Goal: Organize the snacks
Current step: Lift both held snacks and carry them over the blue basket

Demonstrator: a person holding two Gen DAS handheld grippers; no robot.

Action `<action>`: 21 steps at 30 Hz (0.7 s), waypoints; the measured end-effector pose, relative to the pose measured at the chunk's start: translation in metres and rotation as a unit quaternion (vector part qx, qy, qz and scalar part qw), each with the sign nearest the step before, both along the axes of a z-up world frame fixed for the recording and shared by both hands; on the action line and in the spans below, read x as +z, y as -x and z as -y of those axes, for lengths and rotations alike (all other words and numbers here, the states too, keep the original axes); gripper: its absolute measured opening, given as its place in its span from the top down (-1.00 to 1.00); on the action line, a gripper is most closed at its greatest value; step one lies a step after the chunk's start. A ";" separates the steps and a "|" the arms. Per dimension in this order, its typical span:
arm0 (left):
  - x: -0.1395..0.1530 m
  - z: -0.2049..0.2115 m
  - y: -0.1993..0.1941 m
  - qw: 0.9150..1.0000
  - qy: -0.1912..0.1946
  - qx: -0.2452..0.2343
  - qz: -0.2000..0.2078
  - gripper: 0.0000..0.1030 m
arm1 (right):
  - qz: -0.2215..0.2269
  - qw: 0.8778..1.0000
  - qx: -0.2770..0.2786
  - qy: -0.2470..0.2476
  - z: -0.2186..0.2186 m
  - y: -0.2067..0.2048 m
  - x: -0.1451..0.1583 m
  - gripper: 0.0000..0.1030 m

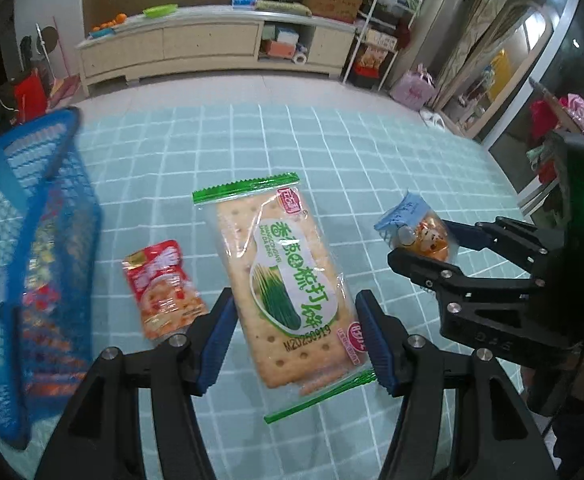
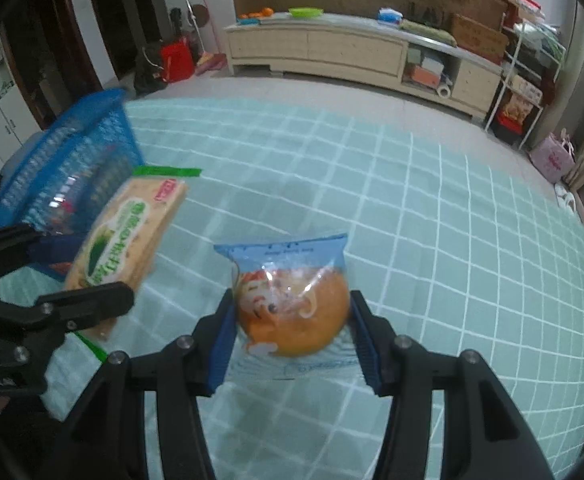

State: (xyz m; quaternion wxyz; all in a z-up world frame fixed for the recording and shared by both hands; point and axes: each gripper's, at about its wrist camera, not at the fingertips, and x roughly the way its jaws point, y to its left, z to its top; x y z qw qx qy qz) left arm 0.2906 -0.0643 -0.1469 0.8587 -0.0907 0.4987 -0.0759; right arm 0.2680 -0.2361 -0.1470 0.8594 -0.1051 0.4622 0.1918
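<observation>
The left gripper (image 1: pixel 296 340) was clamped on a cracker pack (image 1: pixel 287 284); the right gripper (image 2: pixel 292 330) gripped a wrapped bun (image 2: pixel 296 312) near a blue basket (image 2: pixel 63 160).

The basket (image 1: pixel 31 264) stands left of the pouch (image 1: pixel 163 288), cracker pack (image 1: pixel 287 284) right of it.

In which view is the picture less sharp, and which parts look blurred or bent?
Left wrist view: the cracker packet is sharp, but the blue basket is smeared. Right wrist view: softer overall, with the cracker packet and basket blurred. In both views the tablecloth grid bends from the fisheye lens.
</observation>
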 end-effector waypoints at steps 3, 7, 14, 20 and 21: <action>0.017 -0.010 0.017 1.000 -0.003 0.008 0.014 -0.12 | 0.007 1.000 0.003 -0.012 -0.012 0.011 0.019 -0.12; 0.042 -0.029 0.040 0.999 -0.009 0.013 0.039 -0.12 | 0.025 1.000 0.013 -0.010 -0.032 0.034 0.041 -0.12; 0.074 -0.060 0.076 0.997 -0.017 0.012 0.074 -0.12 | 0.043 0.999 0.005 -0.026 -0.060 0.063 0.068 -0.12; 0.096 -0.098 0.095 0.995 -0.024 0.013 0.098 -0.12 | 0.060 0.997 -0.003 -0.045 -0.089 0.074 0.089 -0.12; 0.101 -0.108 0.099 0.994 -0.027 0.014 0.104 -0.12 | 0.062 0.997 -0.004 -0.050 -0.096 0.075 0.093 -0.12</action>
